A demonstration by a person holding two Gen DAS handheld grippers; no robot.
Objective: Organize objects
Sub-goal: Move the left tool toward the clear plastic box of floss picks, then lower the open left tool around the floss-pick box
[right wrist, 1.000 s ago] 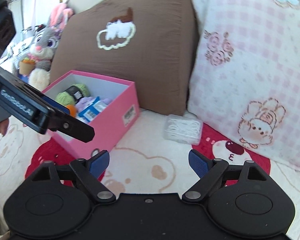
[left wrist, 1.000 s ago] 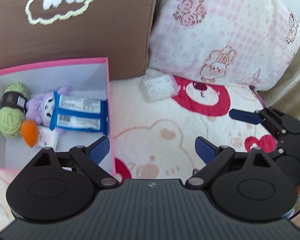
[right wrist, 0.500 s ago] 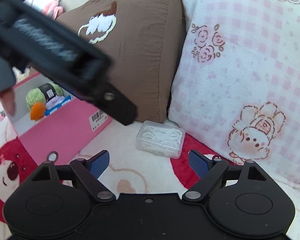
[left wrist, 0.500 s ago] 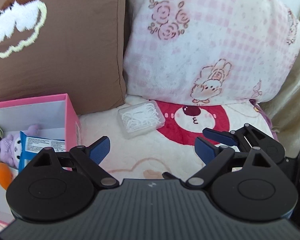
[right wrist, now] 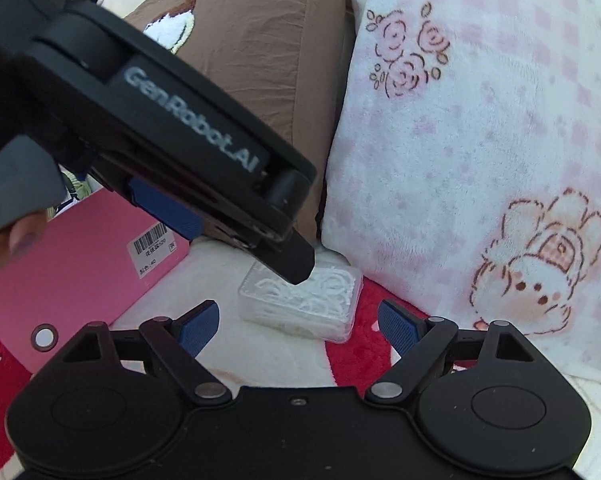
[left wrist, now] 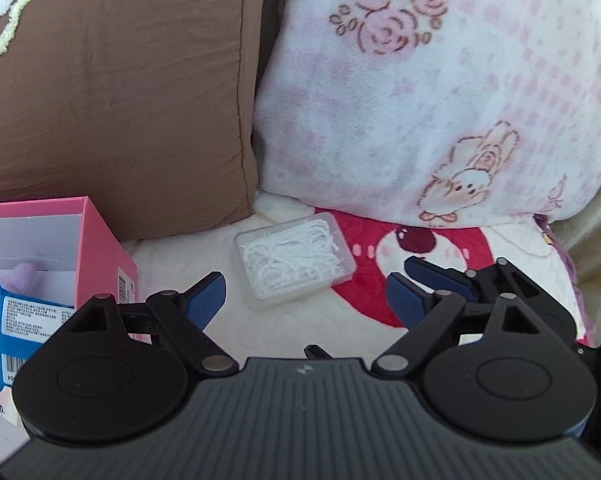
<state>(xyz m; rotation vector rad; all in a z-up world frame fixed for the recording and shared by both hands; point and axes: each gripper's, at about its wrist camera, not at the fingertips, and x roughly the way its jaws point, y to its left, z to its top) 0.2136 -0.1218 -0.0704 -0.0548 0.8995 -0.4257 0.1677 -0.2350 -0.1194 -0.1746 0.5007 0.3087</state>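
A: Clear rectangular plastic case of white floss picks [left wrist: 294, 264], not yet packed. Lying flat on the cream-and-red plush blanket [left wrist: 180, 256], just in front of the pink-checked fleece pillow [left wrist: 440, 100] and the brown cushion [left wrist: 120, 100], near but apart from the open pink cardboard box [left wrist: 108, 252].

B: Already boxed?

A: Blue wipes packet [left wrist: 28, 320] and a lilac plush toy [left wrist: 24, 272], plus a scrap of orange at the frame edge, too cut off to name. By the look of it, most of the sorting done, one case left.

B: Tongs?

A: Left gripper [left wrist: 304, 300] wide but closing, case ahead of the pads, untouched. Right gripper [right wrist: 298, 324] spread wide, empty, aimed at the same case from the other side.

B: Writing?

A: "GenRobot.AI" in grey along the left gripper's arm, seen from the right wrist. Barcode sticker [right wrist: 152, 246] on the box wall and small print on the wipes packet, both too fine to read.
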